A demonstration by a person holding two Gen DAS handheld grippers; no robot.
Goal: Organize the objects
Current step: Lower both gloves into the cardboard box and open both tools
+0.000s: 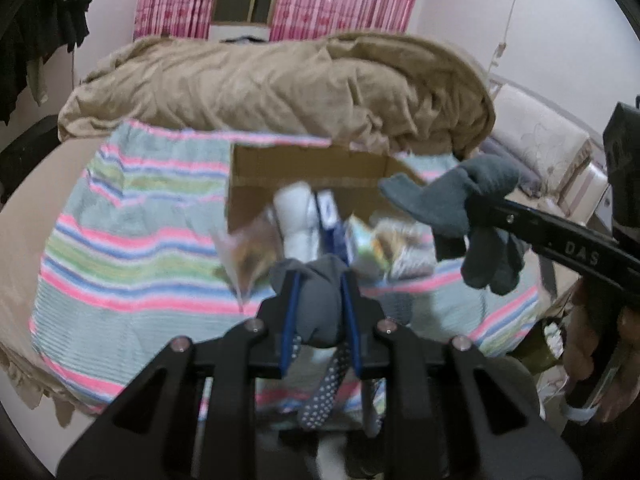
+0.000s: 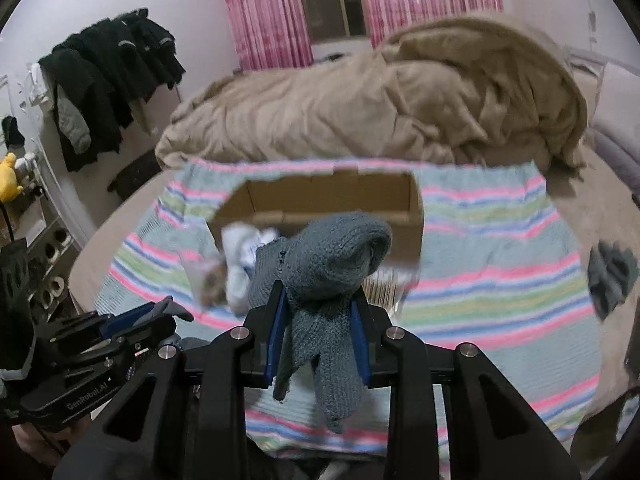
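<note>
2 grippers: we hold 1 sock in each, both raised over the striped towel on the bed.
Left gripper: its blue pads are clamped on a grey sock with white dots; the bunched part sits between the pads and the dotted foot hangs below, near the camera.
Right gripper: its fingers are closed on a blue-grey knit sock, pinched mid-length so the rolled end bulges above and the rest dangles.
Cardboard box: it lies open on the towel just ahead of us, in front of the tan blanket. We judge it the likely bin for the socks.
Clutter: a white bundle, a clear packet and colourful packages sit at the box's front; blur keeps us from telling inside from outside.
Stray item: 1 dark grey cloth lies on the towel well apart to the right, apparently unsorted.
Grip reasoning: we judge the mid-sock pinch keeps limp fabric from slipping.
</note>
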